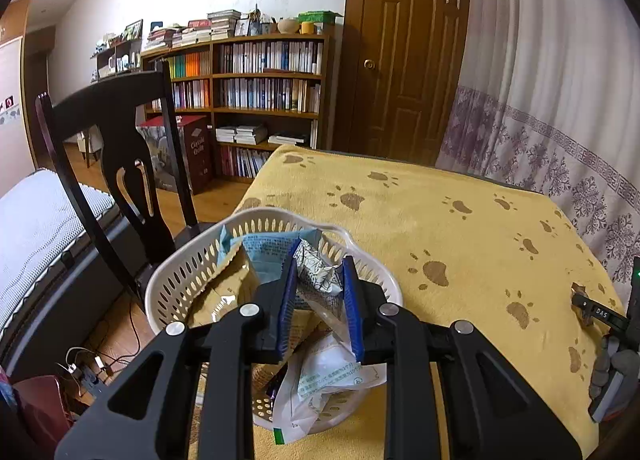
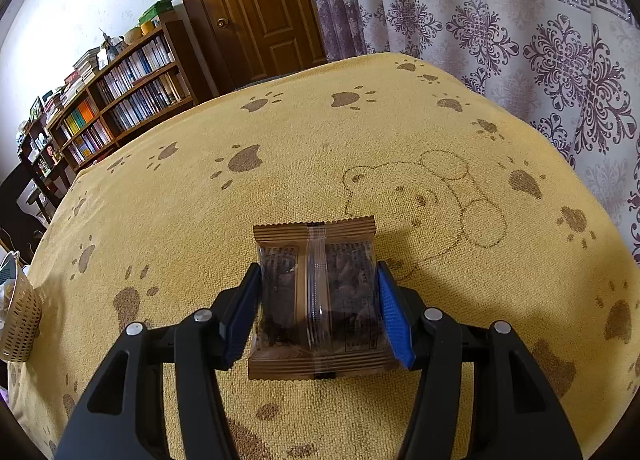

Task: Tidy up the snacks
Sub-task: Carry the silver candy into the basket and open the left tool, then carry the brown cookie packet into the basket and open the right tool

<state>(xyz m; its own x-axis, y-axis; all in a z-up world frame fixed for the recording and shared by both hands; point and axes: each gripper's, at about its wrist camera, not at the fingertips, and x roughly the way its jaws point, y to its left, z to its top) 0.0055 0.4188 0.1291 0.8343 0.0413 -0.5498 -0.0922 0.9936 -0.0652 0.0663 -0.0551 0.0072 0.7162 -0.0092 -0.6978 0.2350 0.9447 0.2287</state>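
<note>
Between the blue pads of the right gripper (image 2: 316,300) lies a brown snack packet (image 2: 316,296), flat on the yellow cloth with paw prints (image 2: 280,132); both pads touch its long sides, so I judge the tongs are clamped on it, though the packet is not yet lifted from the cloth. No other packet shows on the cloth in the right wrist view, so this one seems to be the last loose snack, at least in the part that the cameras cover. On the left side, the left gripper (image 1: 320,296) hangs over the white basket (image 1: 180,272) at the corner of the table, with its fingers apart. A white patterned wrapper (image 1: 316,268) shows in the gap between them, but I cannot tell if the pads touch it; it looks rather released than held. Several packets already fill the basket: a light blue one (image 1: 268,252), a beige one (image 1: 224,284) and a white one with green print (image 1: 328,384) that leans over the near rim. Most of the sorting looks done; what is left is to carry the brown packet to the basket, which stands well apart from it, at the left edge of the right wrist view.
</note>
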